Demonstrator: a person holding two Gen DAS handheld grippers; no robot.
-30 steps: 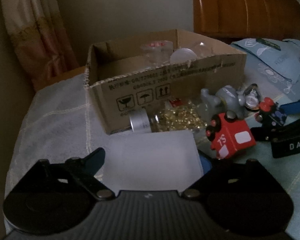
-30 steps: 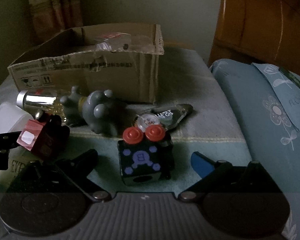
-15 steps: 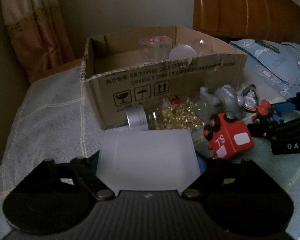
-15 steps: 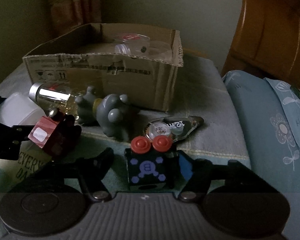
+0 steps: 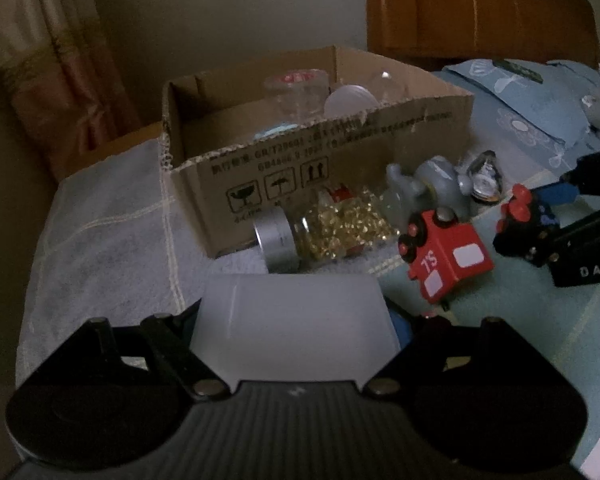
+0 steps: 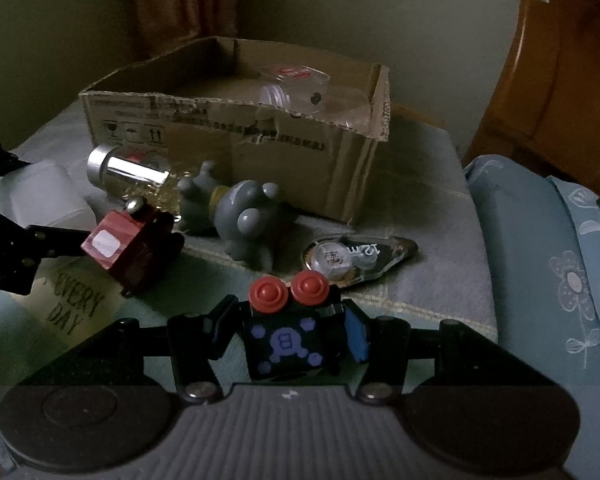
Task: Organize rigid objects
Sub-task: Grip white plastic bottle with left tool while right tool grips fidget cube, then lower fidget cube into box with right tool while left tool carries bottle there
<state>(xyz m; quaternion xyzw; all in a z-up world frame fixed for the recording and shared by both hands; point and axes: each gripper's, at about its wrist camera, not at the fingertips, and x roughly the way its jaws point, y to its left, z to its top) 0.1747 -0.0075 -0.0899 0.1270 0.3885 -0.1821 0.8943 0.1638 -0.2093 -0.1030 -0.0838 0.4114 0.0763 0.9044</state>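
Your right gripper (image 6: 286, 336) sat at the lower middle of its frame, jaws closing around the black toy block (image 6: 290, 344) with two red knobs on top; the fingers (image 6: 356, 334) looked pressed to its sides. Your left gripper (image 5: 296, 320), low in its own frame, stood partly spread around a white box (image 5: 296, 326), both fingers against its flanks.

Above them, in the upper middle of each view, stood the open cardboard box (image 5: 340, 176) with clear containers (image 5: 296, 92) inside. In front of it on the cloth lay a jar of gold bits (image 5: 324, 232) on its side, a grey animal toy (image 6: 246, 224), a red toy train (image 5: 446, 258) tilted, and a correction tape (image 6: 352, 258) right of centre. A blue pillow (image 6: 548, 264) lay at the right edge.
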